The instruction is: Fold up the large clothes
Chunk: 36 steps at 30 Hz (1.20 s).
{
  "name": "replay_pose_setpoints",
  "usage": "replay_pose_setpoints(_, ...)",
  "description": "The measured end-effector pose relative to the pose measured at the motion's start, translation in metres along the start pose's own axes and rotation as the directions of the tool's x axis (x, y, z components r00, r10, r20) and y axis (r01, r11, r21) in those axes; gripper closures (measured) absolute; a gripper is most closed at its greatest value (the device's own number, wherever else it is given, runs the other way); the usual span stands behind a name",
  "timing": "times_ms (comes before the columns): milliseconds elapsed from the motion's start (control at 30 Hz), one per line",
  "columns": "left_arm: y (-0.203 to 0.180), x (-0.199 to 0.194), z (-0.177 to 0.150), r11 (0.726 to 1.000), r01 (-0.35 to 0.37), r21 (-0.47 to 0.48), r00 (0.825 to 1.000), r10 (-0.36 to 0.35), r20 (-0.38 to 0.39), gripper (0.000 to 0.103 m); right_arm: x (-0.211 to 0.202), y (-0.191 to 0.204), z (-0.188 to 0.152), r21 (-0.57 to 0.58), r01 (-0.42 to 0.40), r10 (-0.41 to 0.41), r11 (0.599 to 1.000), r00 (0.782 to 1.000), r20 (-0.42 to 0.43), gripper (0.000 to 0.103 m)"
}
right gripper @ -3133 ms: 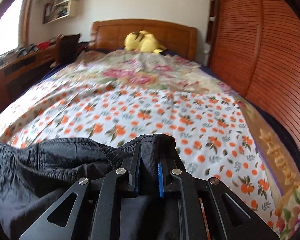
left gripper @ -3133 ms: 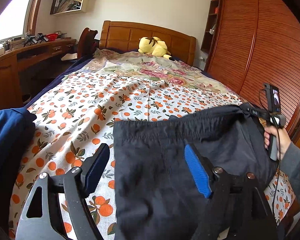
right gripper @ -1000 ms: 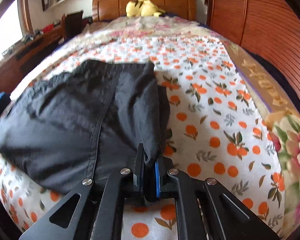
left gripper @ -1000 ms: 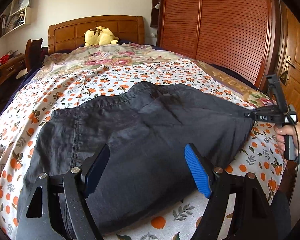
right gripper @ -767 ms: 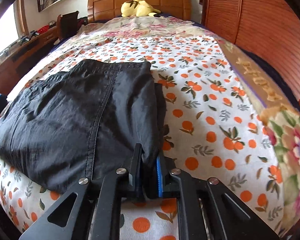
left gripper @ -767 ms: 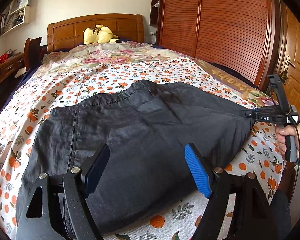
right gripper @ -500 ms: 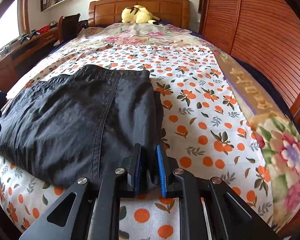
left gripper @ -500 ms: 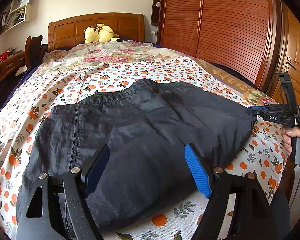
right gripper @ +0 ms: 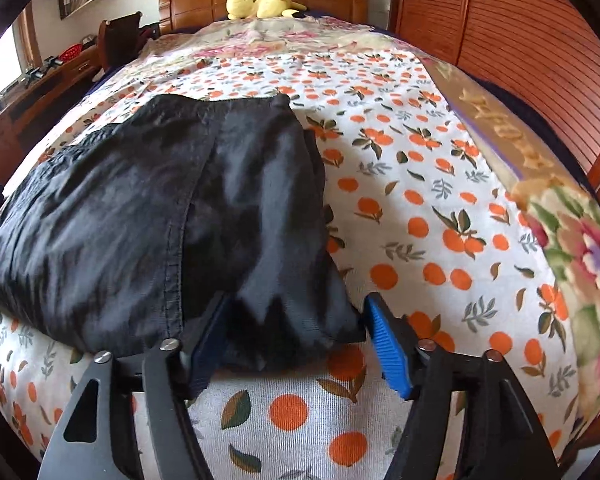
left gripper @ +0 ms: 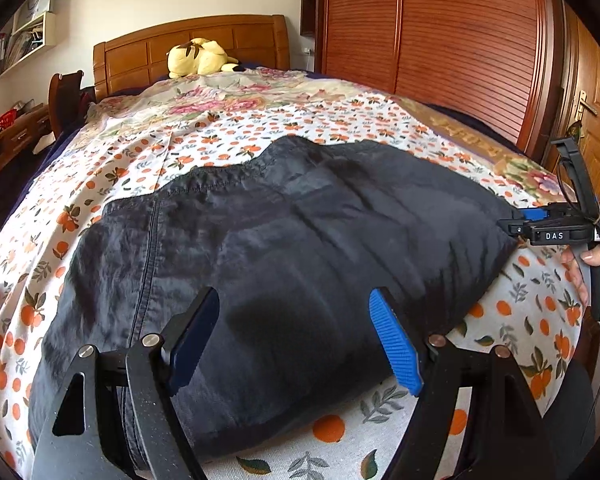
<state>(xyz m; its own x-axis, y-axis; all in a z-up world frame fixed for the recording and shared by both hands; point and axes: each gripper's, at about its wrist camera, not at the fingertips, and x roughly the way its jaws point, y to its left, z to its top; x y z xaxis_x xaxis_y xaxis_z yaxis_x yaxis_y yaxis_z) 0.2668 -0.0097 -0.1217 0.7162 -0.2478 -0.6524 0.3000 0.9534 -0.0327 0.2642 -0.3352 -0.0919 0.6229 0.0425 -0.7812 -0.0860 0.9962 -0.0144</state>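
A large black garment (left gripper: pixel 284 248) lies folded across the near end of the bed (left gripper: pixel 228 136), its stitched hem on the far side. My left gripper (left gripper: pixel 292 340) hovers open above the garment's near edge, with nothing pressed between its pads. My right gripper (right gripper: pixel 292 340) is at the garment's (right gripper: pixel 172 216) right corner; its jaws are opening, and the corner of cloth lies loose between them on the sheet. In the left wrist view the right gripper (left gripper: pixel 540 226) shows at the garment's right end, held by a hand (left gripper: pixel 588 264).
The bed carries an orange-fruit print sheet (right gripper: pixel 420 200) with a floral cover (right gripper: pixel 580 248) at the right. A yellow plush toy (left gripper: pixel 198 58) rests by the wooden headboard (left gripper: pixel 220 40). A slatted wooden wardrobe (left gripper: pixel 440 40) stands to the right, a desk (right gripper: pixel 40 88) to the left.
My right gripper was shut on the garment's corner and has spread its jaws, letting the corner drop onto the sheet. The garment has settled flat. My left gripper has stayed open.
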Motion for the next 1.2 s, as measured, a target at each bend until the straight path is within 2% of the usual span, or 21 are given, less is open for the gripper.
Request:
replay_pose_setpoints(100,0.001,0.003,-0.003,1.000,-0.003,0.003,1.000,0.003,-0.012,0.025,0.012,-0.008,0.000,0.068,-0.028,0.030,0.997,0.999,-0.023,0.025)
replay_pose_setpoints(333,-0.001,0.008,-0.008,1.000,-0.006,0.014,1.000,0.006,-0.029,0.025,0.023,-0.012,-0.001,0.116,-0.075,0.079,0.990,0.997,-0.027,0.027)
replay_pose_setpoints(500,0.001,0.011,-0.010,1.000,0.005,0.005,0.999,-0.005,-0.039,0.025,0.024,-0.008,-0.001,0.074,-0.110,0.112,0.991,0.993,-0.026,0.052)
replay_pose_setpoints(567,0.001,0.011,-0.010,1.000,0.009,0.002,0.999,-0.009,-0.041,0.025,0.023,-0.003,0.000,0.045,-0.118,0.119,0.992,0.992,-0.029,0.065)
replay_pose_setpoints(633,0.002,0.012,-0.011,1.000,0.010,0.000,0.999,-0.010,-0.043,0.025,0.024,0.000,0.001,0.025,-0.121,0.122,0.992,0.992,-0.034,0.071)
replay_pose_setpoints(767,0.002,0.014,-0.011,1.000,0.012,0.000,0.999,-0.012,-0.044,0.025,0.028,0.000,0.003,0.016,-0.125,0.126,0.992,0.991,-0.038,0.075)
replay_pose_setpoints(1200,0.002,0.014,-0.011,1.000,0.015,-0.002,0.999,-0.015,-0.046,0.024,0.029,0.000,0.003,0.036,-0.132,0.133,0.991,0.990,-0.037,0.076)
